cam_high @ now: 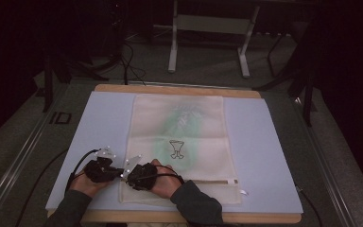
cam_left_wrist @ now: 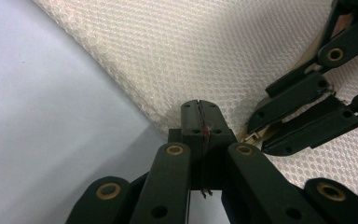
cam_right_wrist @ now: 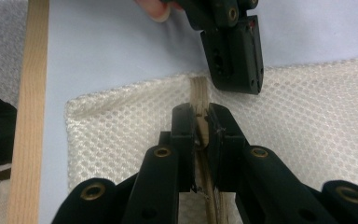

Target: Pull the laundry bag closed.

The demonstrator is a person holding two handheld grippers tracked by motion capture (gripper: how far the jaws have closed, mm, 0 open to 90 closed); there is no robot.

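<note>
Both grippers work the cream mesh zip bag (cam_high: 179,142) at the desk's near-left corner: right gripper (cam_right_wrist: 200,122) pinches its zipper tape, left gripper (cam_left_wrist: 200,116) clamps the corner. Light, floppy mesh; stiffer seams grip best.

My jaws are closed on the tan zipper strip (cam_right_wrist: 199,95) of the white mesh bag (cam_right_wrist: 307,130), the strip running up between them to the bag's edge. Just beyond, the other gripper (cam_right_wrist: 235,70) stands at that same edge, where the strip ends. The bag lies on a pale blue mat (cam_right_wrist: 98,42), with the table's wooden edge (cam_right_wrist: 28,116) at my left
</note>
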